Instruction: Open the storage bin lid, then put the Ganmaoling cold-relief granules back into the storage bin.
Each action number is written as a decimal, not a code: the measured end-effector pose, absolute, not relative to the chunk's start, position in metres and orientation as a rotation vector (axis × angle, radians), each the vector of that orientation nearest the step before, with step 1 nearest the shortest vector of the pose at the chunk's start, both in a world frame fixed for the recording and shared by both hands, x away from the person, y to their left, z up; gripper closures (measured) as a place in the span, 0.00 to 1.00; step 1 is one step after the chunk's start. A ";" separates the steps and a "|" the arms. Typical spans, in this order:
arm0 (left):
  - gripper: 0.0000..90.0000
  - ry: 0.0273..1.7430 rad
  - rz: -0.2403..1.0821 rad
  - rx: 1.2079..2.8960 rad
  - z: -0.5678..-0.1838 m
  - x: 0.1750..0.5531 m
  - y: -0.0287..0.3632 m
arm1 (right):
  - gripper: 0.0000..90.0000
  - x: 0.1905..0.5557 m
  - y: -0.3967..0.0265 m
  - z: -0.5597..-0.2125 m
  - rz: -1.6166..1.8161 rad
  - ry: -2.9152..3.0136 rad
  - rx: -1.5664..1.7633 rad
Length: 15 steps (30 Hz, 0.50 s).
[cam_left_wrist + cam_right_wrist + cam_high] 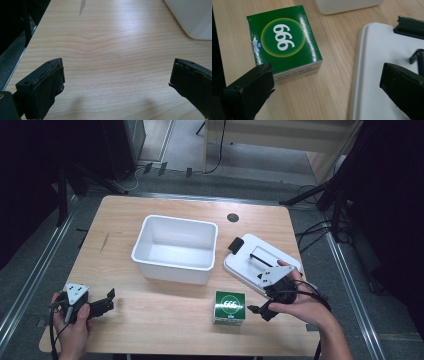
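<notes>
A green box (230, 307) with a white number in a yellow-green circle on its lid sits on the wooden table (160, 315) near the front edge. My right gripper (257, 310) hangs just to the right of it, jaws open and empty. In the right gripper view the green box (284, 42) lies ahead of the left jaw, apart from the right gripper (329, 75). My left gripper (109, 301) rests at the front left corner, open. In the left gripper view the left gripper (118, 70) has only bare wood between its jaws.
A white tub (175, 249) stands empty in the middle of the table, its corner (195, 17) in the left gripper view. A white lid (250, 265) with black clips lies right of it, under my right hand. A dark round hole (232, 217) marks the far edge.
</notes>
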State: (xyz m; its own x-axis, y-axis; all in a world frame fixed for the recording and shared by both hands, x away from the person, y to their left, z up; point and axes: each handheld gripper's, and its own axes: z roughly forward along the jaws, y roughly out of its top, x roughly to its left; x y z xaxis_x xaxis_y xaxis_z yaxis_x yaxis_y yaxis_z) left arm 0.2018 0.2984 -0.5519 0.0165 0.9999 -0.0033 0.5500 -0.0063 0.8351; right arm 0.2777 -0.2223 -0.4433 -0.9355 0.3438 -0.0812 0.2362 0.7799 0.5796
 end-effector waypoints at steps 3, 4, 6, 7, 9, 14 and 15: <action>0.00 1.609 0.862 1.634 -0.552 0.202 0.298 | 0.00 0.277 -0.215 -0.447 0.864 2.800 0.452; 0.00 1.610 0.861 1.634 -0.552 0.202 0.298 | 0.00 0.276 -0.212 -0.448 0.866 2.802 0.443; 0.00 1.611 0.861 1.633 -0.552 0.202 0.299 | 0.00 0.275 -0.206 -0.448 0.874 2.819 0.415; 0.00 1.611 0.860 1.633 -0.552 0.202 0.299 | 0.00 0.275 -0.204 -0.448 0.874 2.827 0.406; 0.00 1.610 0.860 1.630 -0.552 0.202 0.299 | 0.00 0.274 -0.199 -0.448 0.868 2.840 0.388; 0.00 1.608 0.860 1.626 -0.552 0.202 0.299 | 0.00 0.271 -0.189 -0.449 0.856 2.853 0.351; 0.00 1.606 0.861 1.628 -0.552 0.202 0.298 | 0.00 0.269 -0.187 -0.449 0.859 2.854 0.339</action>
